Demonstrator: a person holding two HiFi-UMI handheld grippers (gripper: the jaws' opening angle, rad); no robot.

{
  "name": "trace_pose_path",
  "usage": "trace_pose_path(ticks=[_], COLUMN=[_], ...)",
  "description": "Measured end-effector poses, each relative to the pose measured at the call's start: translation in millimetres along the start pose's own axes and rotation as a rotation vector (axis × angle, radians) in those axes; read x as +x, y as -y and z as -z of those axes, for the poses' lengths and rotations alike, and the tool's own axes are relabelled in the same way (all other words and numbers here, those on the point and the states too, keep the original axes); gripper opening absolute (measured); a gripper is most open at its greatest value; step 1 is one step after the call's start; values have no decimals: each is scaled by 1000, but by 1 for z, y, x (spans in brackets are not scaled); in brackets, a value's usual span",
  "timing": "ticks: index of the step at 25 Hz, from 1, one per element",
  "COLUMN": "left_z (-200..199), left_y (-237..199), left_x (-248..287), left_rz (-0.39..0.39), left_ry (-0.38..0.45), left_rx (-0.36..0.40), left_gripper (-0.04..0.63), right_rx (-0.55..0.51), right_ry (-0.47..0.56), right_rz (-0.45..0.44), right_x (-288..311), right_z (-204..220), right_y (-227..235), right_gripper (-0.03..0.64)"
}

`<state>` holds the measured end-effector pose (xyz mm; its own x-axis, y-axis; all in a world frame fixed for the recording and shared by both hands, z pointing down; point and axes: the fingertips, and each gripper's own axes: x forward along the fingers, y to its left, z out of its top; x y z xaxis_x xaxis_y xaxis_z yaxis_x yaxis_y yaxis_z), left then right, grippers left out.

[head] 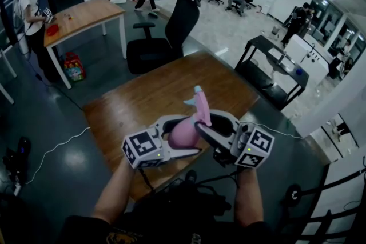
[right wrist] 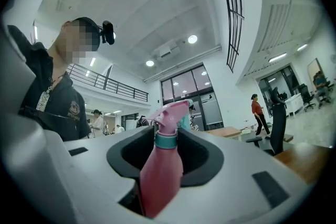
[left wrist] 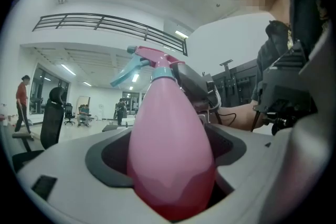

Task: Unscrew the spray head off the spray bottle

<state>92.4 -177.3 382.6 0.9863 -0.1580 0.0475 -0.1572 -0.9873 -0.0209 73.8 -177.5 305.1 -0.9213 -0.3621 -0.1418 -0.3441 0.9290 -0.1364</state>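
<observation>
A pink spray bottle (head: pixel 182 134) with a pink spray head (head: pixel 200 104) and a teal trigger is held tilted above the wooden table (head: pixel 143 100). My left gripper (head: pixel 184 138) is shut on the bottle's fat body (left wrist: pixel 170 149), which fills the gap between its jaws. From the right, my right gripper (head: pixel 202 126) closes round the neck. In the right gripper view the dark pads (right wrist: pixel 202 157) flank the teal collar (right wrist: pixel 167 140) just under the spray head (right wrist: pixel 170 113). The right gripper (left wrist: pixel 197 86) also shows behind the spray head (left wrist: pixel 152 60) in the left gripper view.
A black office chair (head: pixel 171 31) stands at the table's far edge. Another wooden table (head: pixel 86 14) is at the back left, and a black desk (head: pixel 274 60) at the right. A white cable (head: pixel 51 148) runs across the floor at the left. Several people stand far off.
</observation>
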Motion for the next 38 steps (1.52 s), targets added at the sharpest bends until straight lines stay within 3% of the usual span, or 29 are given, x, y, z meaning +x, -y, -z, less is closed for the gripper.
trace_pose_path(ticks=[5, 11, 21, 30, 38], left_z=[0, -1, 14, 18, 15], left_y=[-22, -47, -55, -53, -41], left_x=[-3, -6, -4, -4, 2], left_rz=[-132, -324, -466, -475, -354], left_ry=[13, -8, -93, -122, -102], left_rx=[5, 50, 118, 129, 96], left_gripper=[431, 431, 431, 431, 431], right_rx=[-2, -22, 52, 13, -5], right_ry=[6, 25, 59, 27, -2], right_rz=[67, 233, 429, 438, 355], right_x=[-2, -3, 9, 13, 8], right_z=[1, 2, 11, 12, 10], right_y=[8, 19, 39, 39, 32], right_gripper=[169, 169, 170, 137, 134])
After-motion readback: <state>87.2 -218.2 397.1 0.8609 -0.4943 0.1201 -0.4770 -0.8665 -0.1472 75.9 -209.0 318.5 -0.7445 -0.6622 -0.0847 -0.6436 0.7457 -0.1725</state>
